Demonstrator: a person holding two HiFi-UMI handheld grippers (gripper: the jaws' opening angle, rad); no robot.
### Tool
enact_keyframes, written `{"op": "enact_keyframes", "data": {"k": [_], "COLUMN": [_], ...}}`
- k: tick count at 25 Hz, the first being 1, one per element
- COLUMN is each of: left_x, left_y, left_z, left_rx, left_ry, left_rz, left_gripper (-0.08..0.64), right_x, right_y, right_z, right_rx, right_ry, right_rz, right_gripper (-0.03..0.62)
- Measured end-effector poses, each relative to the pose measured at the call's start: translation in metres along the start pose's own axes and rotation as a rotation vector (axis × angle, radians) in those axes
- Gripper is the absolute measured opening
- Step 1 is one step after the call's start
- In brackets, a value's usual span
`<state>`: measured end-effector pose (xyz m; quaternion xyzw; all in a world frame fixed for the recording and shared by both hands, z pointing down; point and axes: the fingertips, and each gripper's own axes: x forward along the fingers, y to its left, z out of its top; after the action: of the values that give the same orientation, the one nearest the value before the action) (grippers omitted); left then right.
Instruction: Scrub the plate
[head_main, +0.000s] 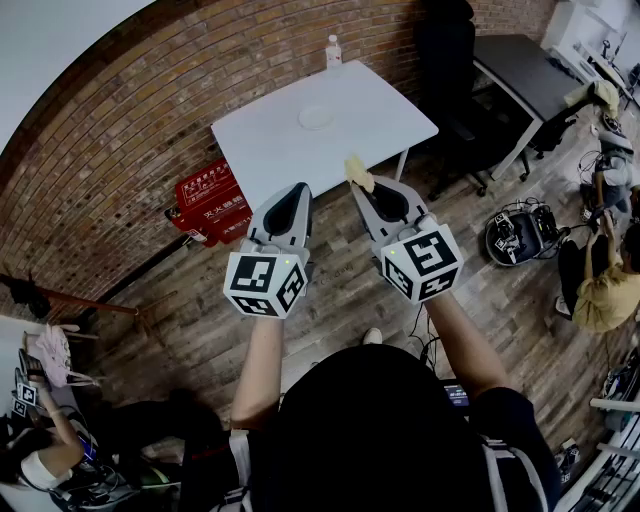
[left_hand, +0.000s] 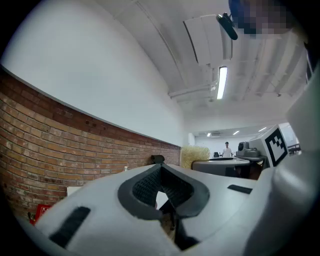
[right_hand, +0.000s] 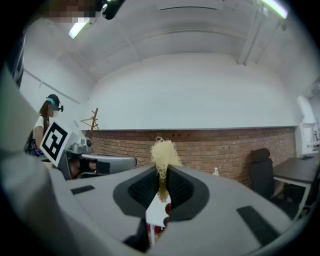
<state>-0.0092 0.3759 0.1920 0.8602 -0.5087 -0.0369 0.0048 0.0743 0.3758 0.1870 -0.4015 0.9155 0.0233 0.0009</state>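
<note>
A white surface (head_main: 385, 125) stands well ahead of the person, with the plate (head_main: 315, 117) near its middle, apart from both tools. The left gripper (head_main: 296, 192), held level, has its jaws pressed together on nothing; the right gripper (head_main: 364, 188) pinches a yellow mesh scrubber (head_main: 359, 172) by one end. That thin hold could let the scrubber slip under pressure, and the unsteadied plate could skate away.

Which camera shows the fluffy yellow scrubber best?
The right gripper view: the scrubber sits big and centred, pinched between the right gripper's jaws. The head view shows it only as a small yellow tuft at the jaws' tips; the left gripper view shows a pale fluffy patch off to the side.
</note>
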Motion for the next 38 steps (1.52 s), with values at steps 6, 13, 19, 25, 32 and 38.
{"op": "enact_keyframes", "data": {"k": [6, 13, 19, 25, 32, 38], "left_x": [0.006, 0.023, 0.046, 0.067, 0.086, 0.096], "left_y": [-0.006, -0.005, -0.012, -0.013, -0.022, -0.02], "left_z": [-0.003, -0.008, -0.013, -0.015, -0.023, -0.024], "left_rx": [-0.006, -0.014, -0.01, -0.02, -0.016, -0.008], "left_ry": [0.002, 0.01, 0.024, 0.025, 0.04, 0.046], "left_rz": [0.003, 0.022, 0.03, 0.052, 0.053, 0.062], "left_gripper": [0.017, 0.017, 0.017, 0.017, 0.017, 0.017], "right_x": [-0.004, 0.002, 0.002, 0.003, 0.005, 0.013], "right_y": [-0.009, -0.025, -0.047, -0.07, -0.092, -0.1], "right_z": [-0.002, -0.008, -0.013, -0.02, -0.024, -0.027], "right_rx": [0.033, 0.051, 0.059, 0.067, 0.079, 0.089], "right_ry": [-0.012, -0.007, -0.01, -0.001, -0.005, -0.005], "right_rz": [0.005, 0.026, 0.051, 0.064, 0.074, 0.093], "right_gripper": [0.044, 0.044, 0.044, 0.044, 0.044, 0.044]}}
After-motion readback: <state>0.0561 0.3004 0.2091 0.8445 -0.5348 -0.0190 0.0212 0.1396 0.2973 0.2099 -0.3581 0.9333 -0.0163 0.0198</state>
